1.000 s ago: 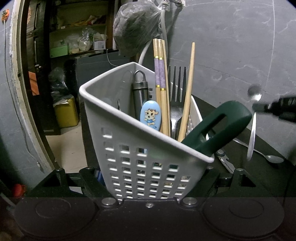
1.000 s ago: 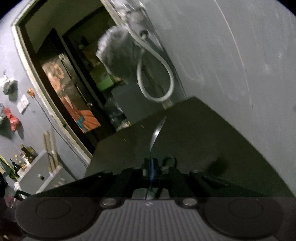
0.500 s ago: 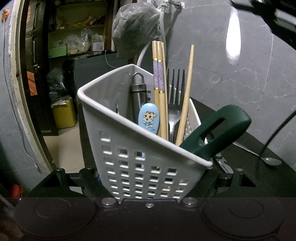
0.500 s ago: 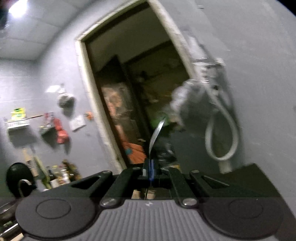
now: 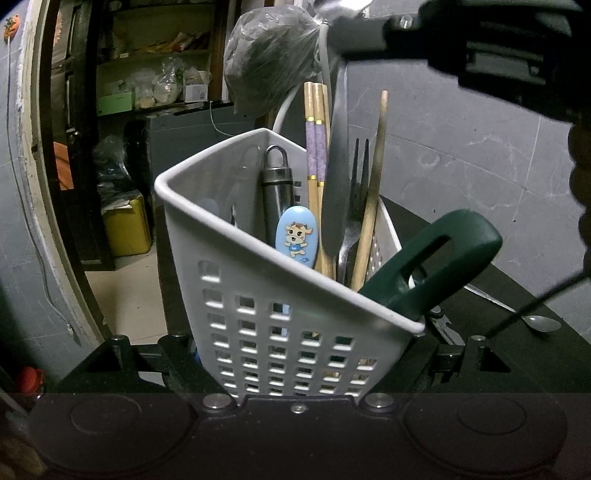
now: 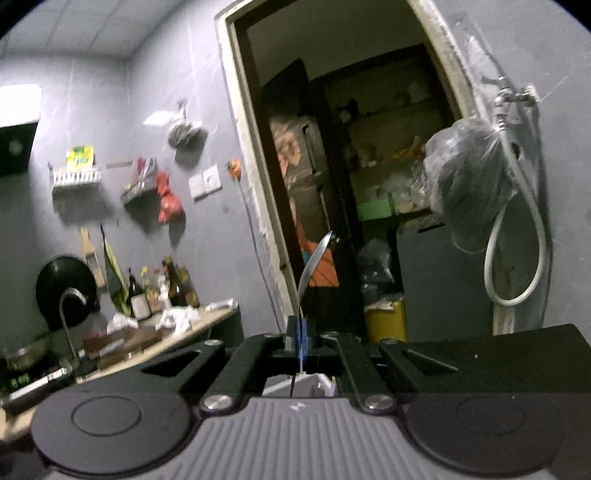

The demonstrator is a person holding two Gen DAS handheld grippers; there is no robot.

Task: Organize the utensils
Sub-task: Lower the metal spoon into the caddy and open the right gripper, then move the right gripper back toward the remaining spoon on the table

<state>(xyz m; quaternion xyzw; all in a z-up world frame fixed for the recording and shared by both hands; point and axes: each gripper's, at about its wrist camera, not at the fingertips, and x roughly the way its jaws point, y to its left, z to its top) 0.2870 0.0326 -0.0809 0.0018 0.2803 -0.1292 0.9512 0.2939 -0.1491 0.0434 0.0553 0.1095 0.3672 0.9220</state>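
My left gripper (image 5: 295, 354) is shut on a white perforated utensil basket (image 5: 280, 332) and holds it tilted. The basket holds chopsticks (image 5: 317, 166), a fork (image 5: 356, 206), a dark handle with a ring (image 5: 277, 184), a blue cartoon spoon handle (image 5: 295, 236) and a green handle (image 5: 436, 262). My right gripper (image 6: 301, 334) is shut on a metal spoon (image 6: 314, 266). In the left wrist view the right gripper (image 5: 369, 33) hovers above the basket with the spoon (image 5: 338, 177) hanging handle-down into it.
Another spoon (image 5: 539, 321) and a metal tool (image 5: 443, 325) lie on the black table (image 5: 517, 295) behind the basket. A bagged object (image 5: 269, 59) hangs from a tap on the wall. A doorway to a storeroom (image 6: 369, 184) is at the left.
My right gripper has swung from the right to above the basket, bringing the spoon down among the utensils. The basket has stayed in my left gripper.
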